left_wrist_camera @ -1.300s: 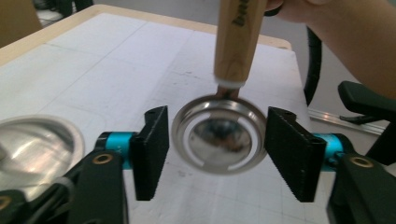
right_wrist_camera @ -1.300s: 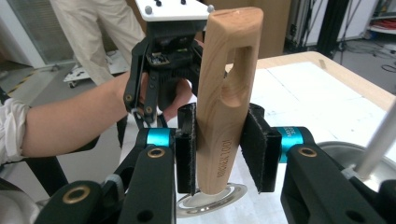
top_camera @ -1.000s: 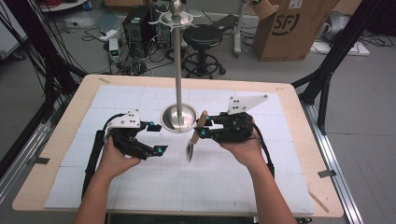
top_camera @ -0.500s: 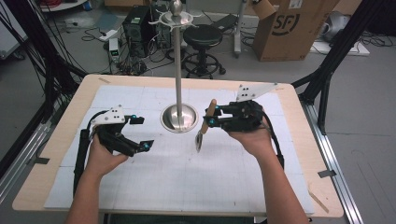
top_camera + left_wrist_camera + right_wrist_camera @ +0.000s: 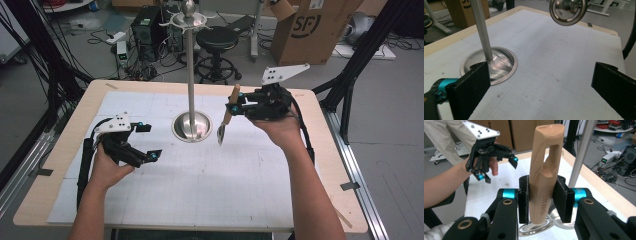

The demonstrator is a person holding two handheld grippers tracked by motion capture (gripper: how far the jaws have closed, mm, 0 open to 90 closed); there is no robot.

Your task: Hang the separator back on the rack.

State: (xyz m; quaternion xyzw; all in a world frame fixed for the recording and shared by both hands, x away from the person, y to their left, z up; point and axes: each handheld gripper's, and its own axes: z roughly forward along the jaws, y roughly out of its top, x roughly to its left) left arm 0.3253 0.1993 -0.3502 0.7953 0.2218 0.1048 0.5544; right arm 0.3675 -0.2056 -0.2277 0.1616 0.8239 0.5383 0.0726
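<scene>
Steel stand (image 5: 190,85) just beside utensil (image 5: 227,115) in right claw (image 5: 233,108).

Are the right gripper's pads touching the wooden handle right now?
Touching. The right gripper view shows both pads pressed flat against the wooden handle, which stands upright in the right gripper.

Wooden-handled utensil (image 5: 227,113), upright, airborne
</scene>
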